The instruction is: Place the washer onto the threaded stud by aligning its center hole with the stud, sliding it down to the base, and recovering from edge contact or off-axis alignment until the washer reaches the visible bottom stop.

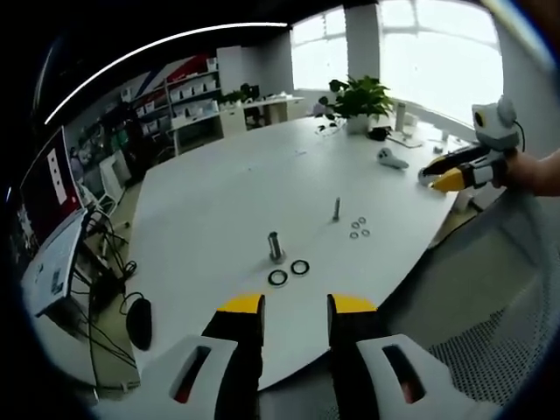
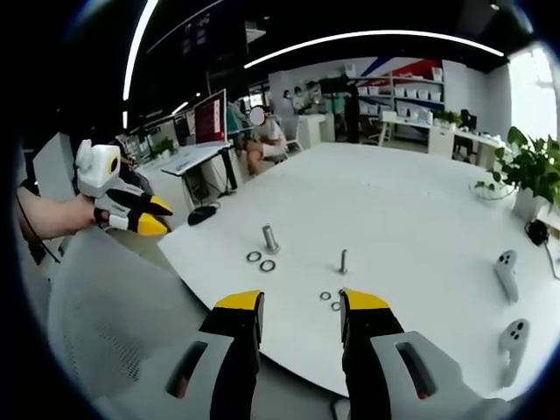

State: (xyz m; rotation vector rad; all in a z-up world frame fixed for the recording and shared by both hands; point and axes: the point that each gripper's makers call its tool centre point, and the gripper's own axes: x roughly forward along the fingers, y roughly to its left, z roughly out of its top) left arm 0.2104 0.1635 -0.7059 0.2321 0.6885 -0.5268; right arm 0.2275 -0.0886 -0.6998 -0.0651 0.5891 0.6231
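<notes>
On the white table a thick threaded stud stands upright. Two large dark washers lie flat beside its base. Farther back a thin stud rises with several small washers next to it. My left gripper hovers open and empty off the table's near edge. The right gripper view shows the same thick stud, large washers, thin stud and small washers. My right gripper is open and empty, short of the small washers.
A potted plant and a white controller sit at the table's far end. Two white controllers lie at its right. A mesh chair back stands by the near edge. Desks, monitors and shelves lie beyond.
</notes>
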